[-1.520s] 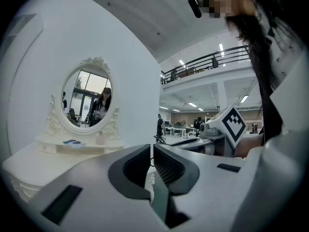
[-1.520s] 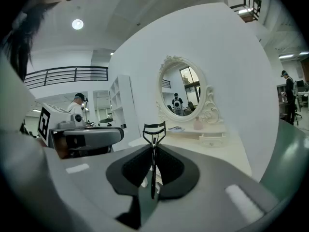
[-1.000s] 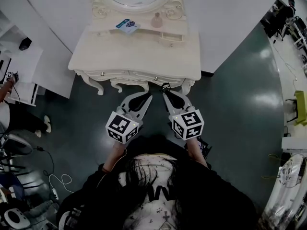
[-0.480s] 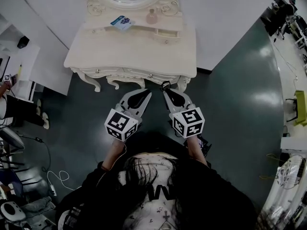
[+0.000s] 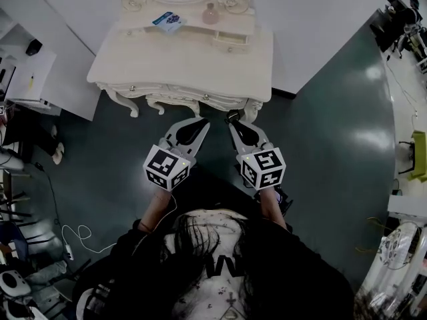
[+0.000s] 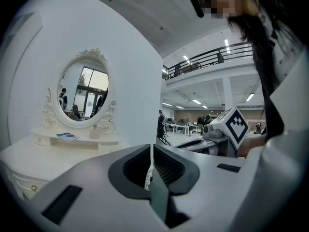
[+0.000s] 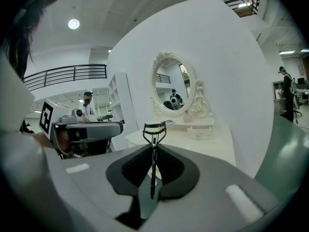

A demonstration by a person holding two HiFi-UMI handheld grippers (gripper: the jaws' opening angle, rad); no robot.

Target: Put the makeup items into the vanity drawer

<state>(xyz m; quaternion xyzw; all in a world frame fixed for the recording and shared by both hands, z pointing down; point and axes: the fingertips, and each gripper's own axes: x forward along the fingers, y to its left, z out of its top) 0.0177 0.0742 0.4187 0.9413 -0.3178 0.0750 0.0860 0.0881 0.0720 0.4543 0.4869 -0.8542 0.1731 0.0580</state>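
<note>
The cream vanity [image 5: 167, 62] stands against the white wall, its front drawers [image 5: 205, 97] closed. Its upper shelf carries a blue-and-white packet [image 5: 168, 21], a pink bottle [image 5: 209, 13] and a small closed drawer [image 5: 230, 39]. My right gripper [image 5: 233, 120] is shut on a black eyelash curler [image 7: 154, 129], whose curved head sticks up past the jaws. My left gripper [image 5: 202, 121] is shut with nothing in it; in its own view the left gripper [image 6: 151, 151] points beside the vanity's mirror [image 6: 83, 92]. Both grippers hover over the floor just short of the vanity's front edge.
A white desk [image 5: 33, 72] stands to the left of the vanity. Cables [image 5: 73, 235] lie on the dark green floor at the lower left. More equipment sits along the right edge [image 5: 400, 245]. Curved vanity legs [image 5: 130, 109] reach down near the grippers.
The vanity has slid up in the head view and both grippers now sit nearer its front edge. Neither gripper's jaws have changed; the curler stays held.
</note>
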